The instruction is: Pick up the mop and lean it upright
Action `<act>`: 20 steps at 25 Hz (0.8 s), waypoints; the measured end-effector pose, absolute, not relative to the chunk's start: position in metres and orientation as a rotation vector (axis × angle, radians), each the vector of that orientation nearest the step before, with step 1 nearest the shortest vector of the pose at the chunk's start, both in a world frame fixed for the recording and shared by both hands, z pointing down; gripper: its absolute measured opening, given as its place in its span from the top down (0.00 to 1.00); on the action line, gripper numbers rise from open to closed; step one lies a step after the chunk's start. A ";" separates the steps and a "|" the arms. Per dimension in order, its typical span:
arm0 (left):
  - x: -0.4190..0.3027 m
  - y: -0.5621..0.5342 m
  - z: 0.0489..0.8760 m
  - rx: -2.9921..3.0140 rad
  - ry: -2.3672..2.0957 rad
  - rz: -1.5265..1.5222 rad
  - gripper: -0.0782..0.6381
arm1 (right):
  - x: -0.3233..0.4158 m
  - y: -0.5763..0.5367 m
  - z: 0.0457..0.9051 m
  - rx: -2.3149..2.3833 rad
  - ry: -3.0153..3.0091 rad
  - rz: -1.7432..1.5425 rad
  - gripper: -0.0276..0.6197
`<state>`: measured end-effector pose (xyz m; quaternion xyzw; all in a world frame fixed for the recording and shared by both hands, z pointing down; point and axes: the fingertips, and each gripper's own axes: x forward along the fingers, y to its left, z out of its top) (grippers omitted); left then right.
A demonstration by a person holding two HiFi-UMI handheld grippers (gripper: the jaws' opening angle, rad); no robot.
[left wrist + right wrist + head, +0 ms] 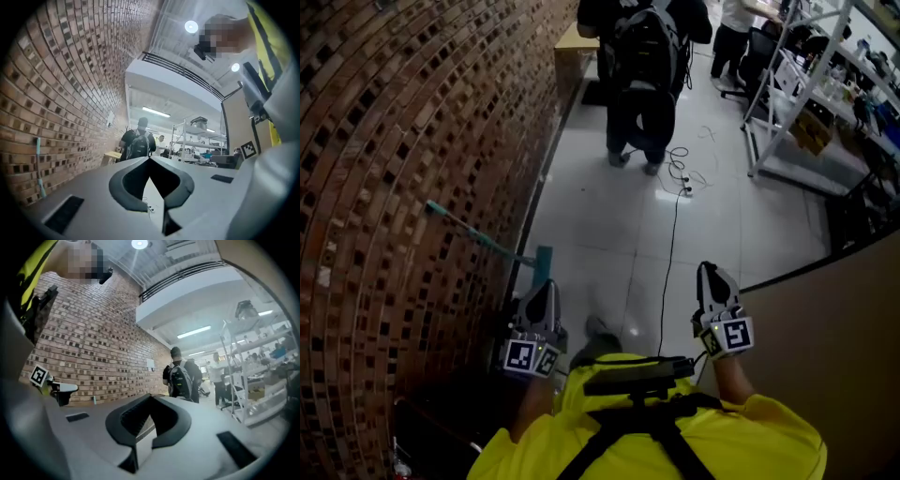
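Nearby, a slim teal mop (pixel 478 237) leans against rough brick (pixel 394 141) (floor (pixel 609 225) glossy).

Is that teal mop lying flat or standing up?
Standing: the mop leans upright against the brick wall, its handle running up the bricks.

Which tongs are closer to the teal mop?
The left tongs, shut, beside the teal mop standing against the brick wall. The right tongs, also shut, are farther off, by the beige partition.
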<state>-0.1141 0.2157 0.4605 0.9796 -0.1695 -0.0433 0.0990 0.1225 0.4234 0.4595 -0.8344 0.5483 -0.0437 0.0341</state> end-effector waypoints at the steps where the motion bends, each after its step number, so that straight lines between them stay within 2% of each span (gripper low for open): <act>1: -0.106 0.198 0.454 2.908 -0.482 -0.131 0.89 | 0.126 0.400 0.453 -2.562 1.712 -0.124 0.95; 9: -0.049 0.078 0.452 2.918 -0.495 -0.072 0.89 | 0.182 0.257 0.438 -2.474 1.717 -0.121 0.95; 17: -0.019 -0.026 0.457 2.824 -0.836 -0.157 0.85 | 0.255 0.092 0.461 -2.215 2.032 -0.175 0.95; 19: -0.024 -0.066 0.461 2.751 -1.026 -0.131 0.72 | 0.265 0.029 0.457 -2.108 2.139 -0.176 0.95; 20: -0.032 -0.082 0.462 2.694 -1.143 -0.129 0.72 | 0.265 -0.002 0.454 -2.038 2.211 -0.183 0.95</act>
